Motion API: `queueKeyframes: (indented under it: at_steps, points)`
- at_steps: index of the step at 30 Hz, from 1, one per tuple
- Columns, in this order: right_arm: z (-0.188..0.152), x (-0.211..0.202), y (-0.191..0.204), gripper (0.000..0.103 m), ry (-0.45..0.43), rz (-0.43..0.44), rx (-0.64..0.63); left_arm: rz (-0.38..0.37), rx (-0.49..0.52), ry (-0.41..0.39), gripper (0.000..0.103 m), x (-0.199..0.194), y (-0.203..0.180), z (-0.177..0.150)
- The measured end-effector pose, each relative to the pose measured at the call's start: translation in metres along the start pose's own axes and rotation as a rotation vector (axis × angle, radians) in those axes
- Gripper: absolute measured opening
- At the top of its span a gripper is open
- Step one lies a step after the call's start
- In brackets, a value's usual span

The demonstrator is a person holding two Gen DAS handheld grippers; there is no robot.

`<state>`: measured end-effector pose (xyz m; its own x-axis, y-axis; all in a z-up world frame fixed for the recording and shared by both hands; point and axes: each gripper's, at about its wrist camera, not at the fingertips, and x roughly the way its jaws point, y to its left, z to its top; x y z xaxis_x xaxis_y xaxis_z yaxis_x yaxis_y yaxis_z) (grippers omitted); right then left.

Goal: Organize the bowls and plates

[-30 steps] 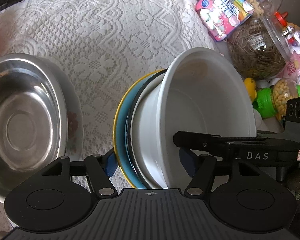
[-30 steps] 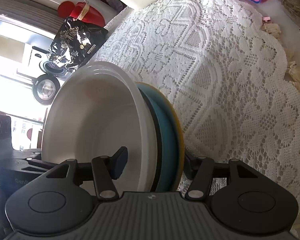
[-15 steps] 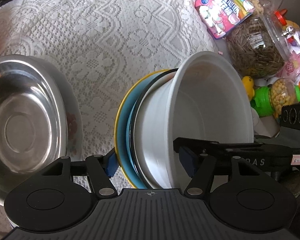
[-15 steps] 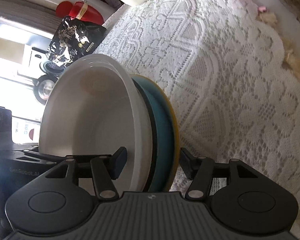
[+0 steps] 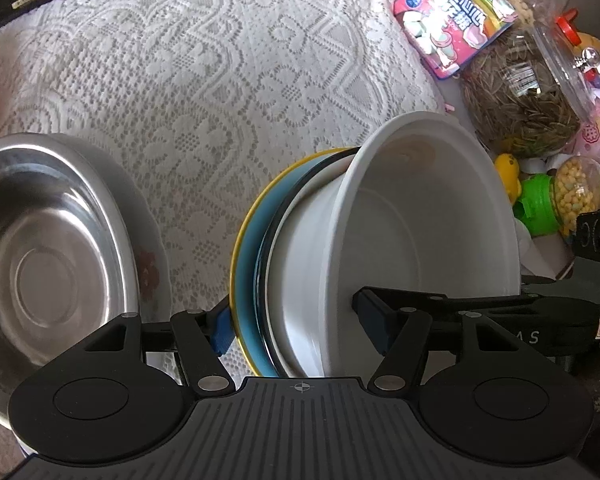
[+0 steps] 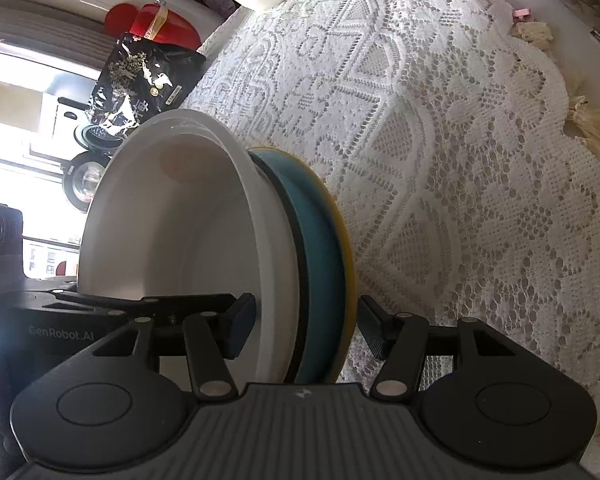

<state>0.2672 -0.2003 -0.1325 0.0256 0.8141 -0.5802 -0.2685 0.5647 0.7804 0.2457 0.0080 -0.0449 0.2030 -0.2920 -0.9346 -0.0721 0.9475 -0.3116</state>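
- We see our left tool (image 5: 298,326) pinching a stack of dishes: one blue pad lies against the back of the yellow-rimmed blue plate (image 5: 246,264), the other pad is inside the white bowl (image 5: 432,220).
- Our right tool (image 6: 304,326) pinches the same stack from the opposite side. Its left pad (image 6: 242,326) presses on the inside wall of the white bowl (image 6: 172,236), and its right pad sits just behind the yellow rim of the blue plate (image 6: 320,264).
- The stack stands on edge in both views, with the bowl opening toward the side. Between the bowl and the blue plate there is a thin dark rim of one more dish (image 5: 272,236); we cannot tell what kind it is.
- In the left wrist view a steel bowl (image 5: 44,264) rests on a white plate with a red flower pattern (image 5: 150,268), to the left of the held stack and apart from it.
- A white lace cloth (image 5: 204,80) covers the desk under everything.
- At the right edge of the desk stand a pink snack bag (image 5: 454,26), a jar of sunflower seeds (image 5: 520,96) and a green-lidded jar with yellow grains (image 5: 568,196).
- A black printed box (image 6: 144,84) lies at the far end of the cloth in the right wrist view.
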Motion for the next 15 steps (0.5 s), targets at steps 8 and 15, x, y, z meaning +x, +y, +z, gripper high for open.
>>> queueKeyframes:
  at_steps: [8, 15]
  points:
    - [0.0008, 0.0025, 0.0055, 0.057, 0.031, -0.025, 0.027, -0.014, -0.006, -0.006, 0.063, -0.0039, 0.0016, -0.0033]
    - [-0.001, 0.0046, 0.0045, 0.058, 0.039, -0.022, 0.039, -0.003, 0.006, -0.017, 0.063, -0.0049, -0.0001, -0.0074]
